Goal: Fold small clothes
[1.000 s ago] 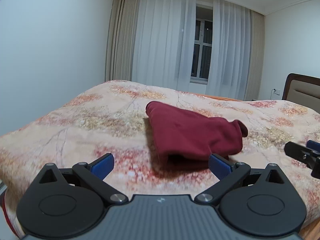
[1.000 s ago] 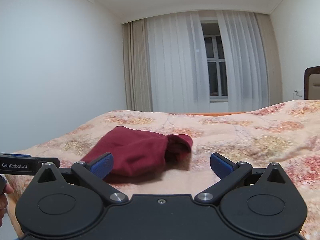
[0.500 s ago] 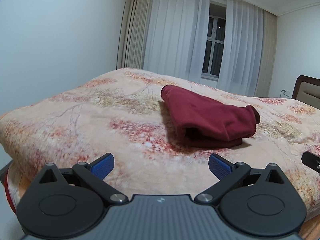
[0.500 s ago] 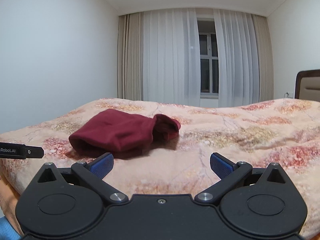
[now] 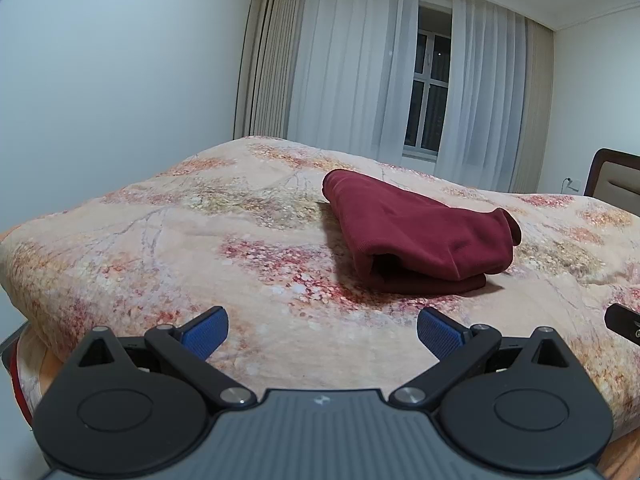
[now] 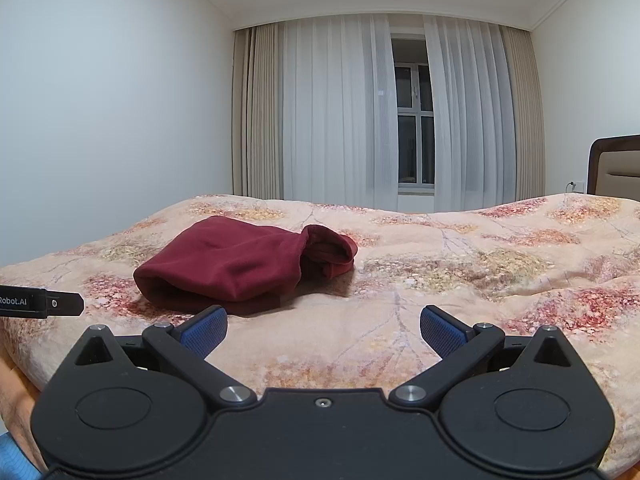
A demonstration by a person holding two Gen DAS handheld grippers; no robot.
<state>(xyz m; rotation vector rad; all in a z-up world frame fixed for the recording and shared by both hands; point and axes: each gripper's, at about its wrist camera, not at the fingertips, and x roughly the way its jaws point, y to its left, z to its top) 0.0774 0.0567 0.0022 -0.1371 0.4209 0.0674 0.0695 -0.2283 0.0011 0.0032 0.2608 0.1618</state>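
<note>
Garment (image 5: pixel 420 236) lies folded on the bed (image 5: pixel 200 240); both grippers (image 5: pixel 322 330) (image 6: pixel 323 330) hover near, jaws apart, empty — fold looks done; next, another piece.

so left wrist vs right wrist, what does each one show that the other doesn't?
Left wrist only: the open, layered end of the folded maroon garment, and a black tip of the right hand-held gripper at the right edge.

Right wrist only: the garment's bunched end with a rolled opening, the left hand-held gripper as a black bar with lettering at the left edge, and bare skin of a forearm bottom left.

Both: the floral bedspread, sheer curtains, window, headboard, and each camera's own blue-padded fingers spread apart, empty, short of the garment.
</note>
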